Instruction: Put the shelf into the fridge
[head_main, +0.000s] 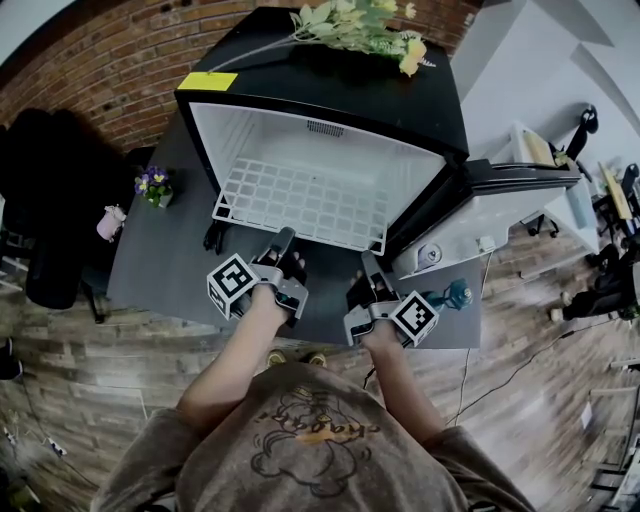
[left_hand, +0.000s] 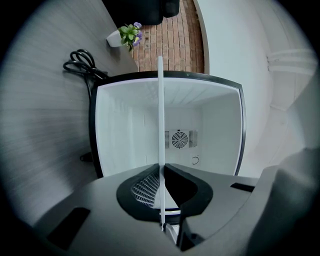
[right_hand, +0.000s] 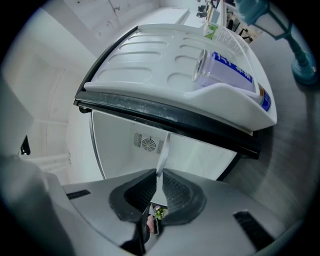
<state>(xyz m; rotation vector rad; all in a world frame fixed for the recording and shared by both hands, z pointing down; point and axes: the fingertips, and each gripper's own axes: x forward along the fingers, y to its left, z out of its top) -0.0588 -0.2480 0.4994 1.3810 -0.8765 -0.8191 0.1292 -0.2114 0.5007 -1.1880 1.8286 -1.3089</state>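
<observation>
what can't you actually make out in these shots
Any side ledges under the shelf in the fridge: head view, shelf covers them.
Writing on the yellow note: head view, too small.
Print on the can in the door: right gripper view, blurred.
Shelf's grid: both gripper views, edge-on.

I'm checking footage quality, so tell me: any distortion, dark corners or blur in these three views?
Head view: strong fisheye curve on the fridge and floorboards, even light. Left gripper view: black corners, shelf edge sharp, left tongs close up and soft. Right gripper view: black corners too, fridge door bowed.
</observation>
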